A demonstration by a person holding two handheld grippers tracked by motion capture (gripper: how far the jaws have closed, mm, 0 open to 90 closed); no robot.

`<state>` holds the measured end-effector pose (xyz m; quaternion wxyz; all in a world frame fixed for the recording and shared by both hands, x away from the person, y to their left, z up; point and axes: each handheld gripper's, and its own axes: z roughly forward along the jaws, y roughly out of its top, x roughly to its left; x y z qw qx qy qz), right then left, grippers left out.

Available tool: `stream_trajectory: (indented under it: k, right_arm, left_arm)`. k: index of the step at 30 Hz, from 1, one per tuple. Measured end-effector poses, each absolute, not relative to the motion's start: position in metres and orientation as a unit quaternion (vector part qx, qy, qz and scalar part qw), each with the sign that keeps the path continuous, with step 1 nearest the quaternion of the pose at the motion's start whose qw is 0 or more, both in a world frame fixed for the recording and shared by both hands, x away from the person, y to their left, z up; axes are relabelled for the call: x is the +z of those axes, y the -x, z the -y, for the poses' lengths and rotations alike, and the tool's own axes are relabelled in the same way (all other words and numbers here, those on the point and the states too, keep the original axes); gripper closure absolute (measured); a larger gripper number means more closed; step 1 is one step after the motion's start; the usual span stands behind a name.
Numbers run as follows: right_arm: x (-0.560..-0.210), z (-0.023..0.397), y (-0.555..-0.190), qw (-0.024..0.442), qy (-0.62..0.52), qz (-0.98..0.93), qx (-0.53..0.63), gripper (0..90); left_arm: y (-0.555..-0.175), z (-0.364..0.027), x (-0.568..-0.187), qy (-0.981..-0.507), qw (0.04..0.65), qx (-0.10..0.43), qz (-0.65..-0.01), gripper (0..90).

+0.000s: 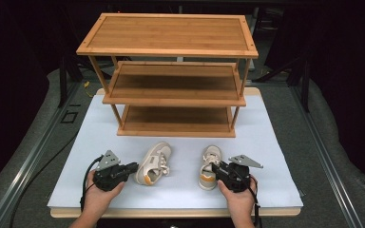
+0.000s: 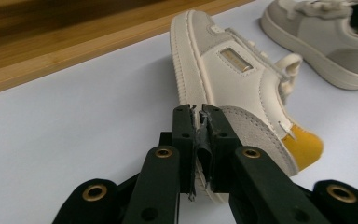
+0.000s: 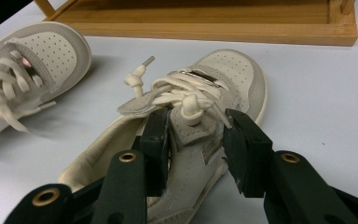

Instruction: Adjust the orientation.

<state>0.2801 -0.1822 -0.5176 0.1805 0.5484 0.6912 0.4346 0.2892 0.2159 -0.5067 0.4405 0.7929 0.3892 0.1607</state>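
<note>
Two cream sneakers with yellow heel patches lie on the white mat in front of a wooden rack. My left gripper (image 1: 135, 167) (image 2: 198, 109) is shut on the left shoe (image 1: 153, 164) (image 2: 233, 70), and its jaws pinch the shoe's side wall near the heel. My right gripper (image 1: 215, 167) (image 3: 196, 116) holds the right shoe (image 1: 209, 156) (image 3: 228, 70). One of its jaws sits inside the shoe's opening and the other against the outer side, by the knotted laces. Each gripper view also has the other shoe farther off.
A three-shelf bamboo rack (image 1: 171, 33) stands at the back of the white mat (image 1: 271, 142), with its bottom shelf (image 1: 176, 118) just beyond the shoes. The mat's front edge lies under my hands. Grey floor and metal rails flank the table.
</note>
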Motion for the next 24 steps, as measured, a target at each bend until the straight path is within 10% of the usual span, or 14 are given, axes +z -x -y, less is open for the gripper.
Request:
stream_trajectory:
  k: [10, 24]
  right_arm:
    - [-0.518, 0.182, -0.281, 0.183, -0.550, -0.688, 0.436, 61.6]
    - [-0.517, 0.181, -0.278, 0.189, -0.553, -0.682, 0.439, 55.6]
  left_arm:
    - [-0.305, -0.228, -0.523, -0.790, 0.408, 0.147, -0.432, 85.1]
    - [-0.307, -0.232, -0.505, -0.746, 0.473, 0.147, -0.445, 47.0]
